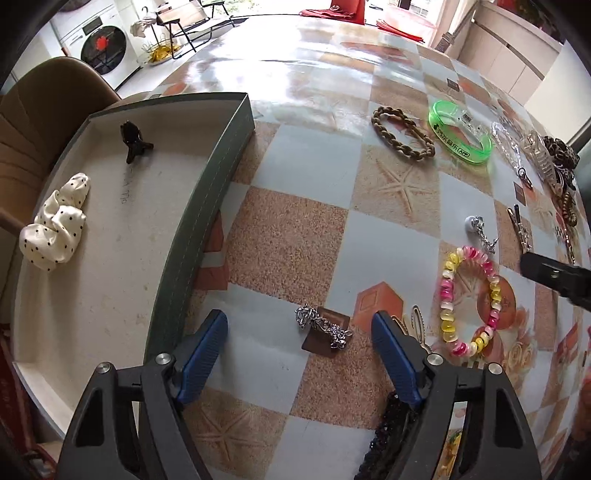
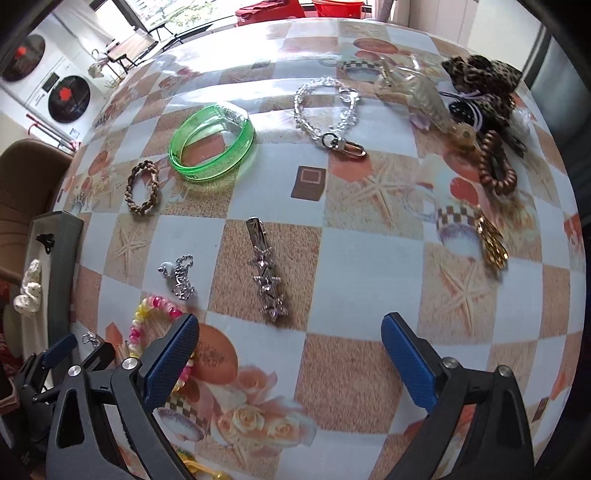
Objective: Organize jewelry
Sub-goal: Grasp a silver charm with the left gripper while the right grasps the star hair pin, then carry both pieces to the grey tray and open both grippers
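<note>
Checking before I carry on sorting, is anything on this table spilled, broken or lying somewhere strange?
Nothing looks spilled or broken. Only a scrunchie and a dark clip are in the box; the rest still lies loose on the table, with a tangled heap at its far right.

I see a washing machine (image 1: 99,48) in the upper left, a brown chair (image 1: 55,85) below it, a folding chair (image 1: 184,18) near bright windows, and pale cabinets (image 1: 517,48) upper right.
</note>
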The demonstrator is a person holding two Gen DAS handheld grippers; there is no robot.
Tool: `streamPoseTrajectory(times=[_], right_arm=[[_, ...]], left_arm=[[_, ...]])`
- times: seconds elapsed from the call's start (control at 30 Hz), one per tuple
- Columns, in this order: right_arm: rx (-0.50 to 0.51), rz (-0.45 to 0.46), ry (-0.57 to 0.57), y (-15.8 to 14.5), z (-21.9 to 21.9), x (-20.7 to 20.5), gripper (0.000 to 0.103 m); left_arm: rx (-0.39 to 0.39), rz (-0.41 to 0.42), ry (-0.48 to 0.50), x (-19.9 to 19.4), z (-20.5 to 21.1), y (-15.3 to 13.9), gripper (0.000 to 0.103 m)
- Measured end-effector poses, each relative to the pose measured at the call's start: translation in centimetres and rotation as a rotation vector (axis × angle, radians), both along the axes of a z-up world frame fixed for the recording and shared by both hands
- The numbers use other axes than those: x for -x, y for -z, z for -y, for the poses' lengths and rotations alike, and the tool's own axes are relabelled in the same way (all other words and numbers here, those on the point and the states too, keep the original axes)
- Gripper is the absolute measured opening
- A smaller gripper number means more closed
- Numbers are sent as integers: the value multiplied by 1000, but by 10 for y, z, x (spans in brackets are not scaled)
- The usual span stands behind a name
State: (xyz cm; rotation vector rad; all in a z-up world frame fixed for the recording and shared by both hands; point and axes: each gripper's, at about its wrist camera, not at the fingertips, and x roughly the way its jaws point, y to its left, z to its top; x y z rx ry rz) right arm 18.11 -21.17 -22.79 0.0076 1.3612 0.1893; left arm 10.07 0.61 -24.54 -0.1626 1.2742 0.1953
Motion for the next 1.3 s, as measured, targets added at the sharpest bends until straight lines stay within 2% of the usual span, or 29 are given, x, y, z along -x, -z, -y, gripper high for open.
streamPoseTrajectory(times=[0.17, 0.27, 0.43, 0.47, 0.53, 0.57, 0.6, 0.63, 0.7, 0.73, 1.03, 1.3], right_arm=[[71, 39, -47, 5, -14, -6, 95], [120, 67, -62, 5, -20, -7, 89], [129, 92, -78, 1, -25, -5, 76], [128, 97, -82, 0, -26, -5, 70], [126, 101, -83, -2, -28, -5, 59], [125, 102, -80, -3, -28, -5, 53], [123, 103, -77, -3, -28, -5, 44], [122, 104, -73, -4, -28, -6, 40], [118, 102, -65, -4, -30, -8, 21], [115, 102, -61, -4, -30, -8, 18], [31, 78, 9, -16, -10, 5, 18], [-50, 59, 45, -37, -6, 21, 18]], left_arm=[[-7, 15, 1, 2, 0, -2, 84], [0, 20, 8, 3, 1, -4, 77], [5, 30, 57, 4, 10, -8, 52], [8, 31, 65, 4, 12, -9, 49], [11, 33, 72, 5, 13, -10, 31], [14, 32, 74, 6, 13, -11, 28], [17, 31, 74, 5, 13, -11, 18], [28, 31, 75, 6, 12, -12, 15], [47, 31, 73, 7, 9, -12, 15], [53, 33, 72, 8, 8, -13, 15], [123, 75, 82, 19, 1, -33, 15], [140, 119, 100, 24, -4, -61, 15]])
